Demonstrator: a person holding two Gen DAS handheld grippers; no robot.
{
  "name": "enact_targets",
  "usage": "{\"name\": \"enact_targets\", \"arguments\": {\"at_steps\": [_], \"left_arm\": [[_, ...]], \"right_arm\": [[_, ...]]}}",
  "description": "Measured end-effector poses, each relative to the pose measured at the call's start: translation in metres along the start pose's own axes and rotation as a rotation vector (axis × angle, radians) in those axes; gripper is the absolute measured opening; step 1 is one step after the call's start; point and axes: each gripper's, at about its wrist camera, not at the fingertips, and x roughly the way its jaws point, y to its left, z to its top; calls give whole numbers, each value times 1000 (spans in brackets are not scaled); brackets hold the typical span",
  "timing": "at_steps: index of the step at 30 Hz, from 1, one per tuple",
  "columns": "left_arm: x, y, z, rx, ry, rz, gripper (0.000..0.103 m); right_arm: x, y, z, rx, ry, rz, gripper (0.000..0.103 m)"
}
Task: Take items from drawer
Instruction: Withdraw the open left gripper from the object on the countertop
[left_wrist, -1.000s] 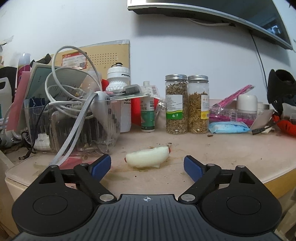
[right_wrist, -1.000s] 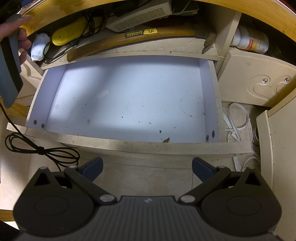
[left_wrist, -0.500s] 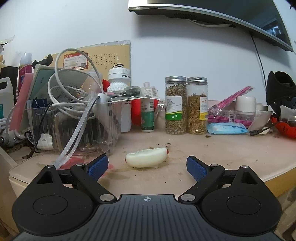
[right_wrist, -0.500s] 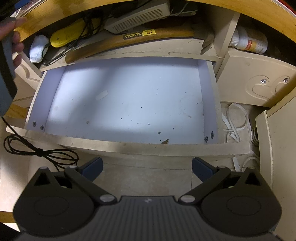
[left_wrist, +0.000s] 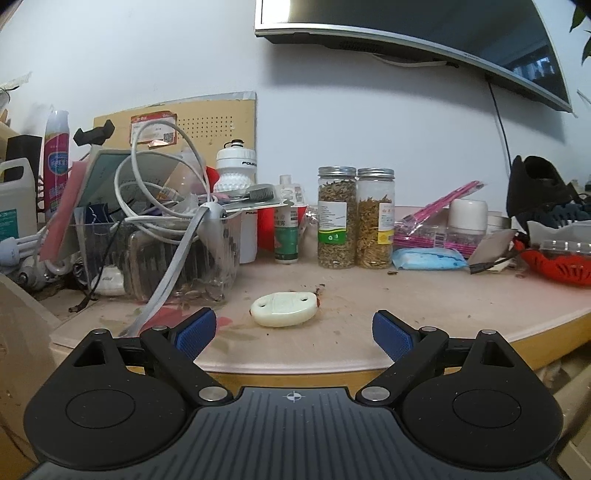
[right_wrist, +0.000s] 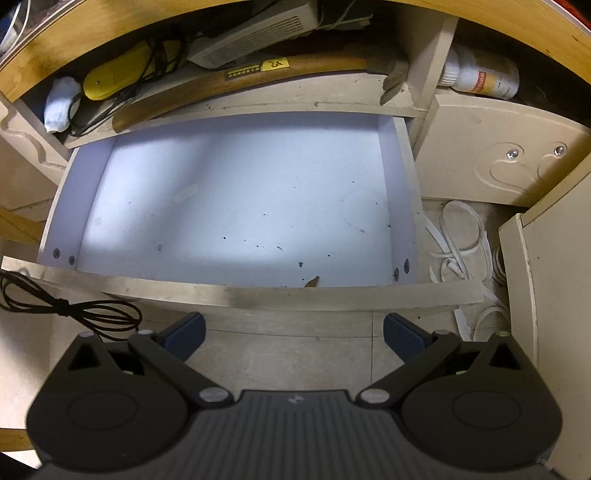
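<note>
Left hand-held gripper (left_wrist: 293, 334) spread, just opened, backing off white oval piece (left_wrist: 283, 308) near counter (left_wrist: 424, 295) front edge | drawer (right_wrist: 236, 206) looked emptied

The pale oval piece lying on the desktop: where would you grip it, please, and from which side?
I would take the pale oval piece across its narrow width at the middle, coming from above. It lies flat, long axis sideways, with clear desktop around it. The left gripper is open.

Bright, sharp tabletop view; the drawer (right_wrist: 236, 206) view is dimmer, perhaps slightly soft, with fisheye-bent edges.
</note>
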Motion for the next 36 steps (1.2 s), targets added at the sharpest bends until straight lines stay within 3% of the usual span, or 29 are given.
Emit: {"name": "enact_targets", "arguments": {"at_steps": [12,22,32,36], "left_arm": [[-51,2,0,23,5,-9,94],[-83,12,3,-15,33,3,94],[-96,21,-4,-16,108,20,94],[-92,23,-10,-12,181,28,94]], "right_arm": [[-3,-7,3,13,-25,-22,103],[-7,-8,0,3,-47,-25,103],[-14,-4,-3,-3,-66,-17,103],[-14,-2,-4,-5,-66,-11,103]]}}
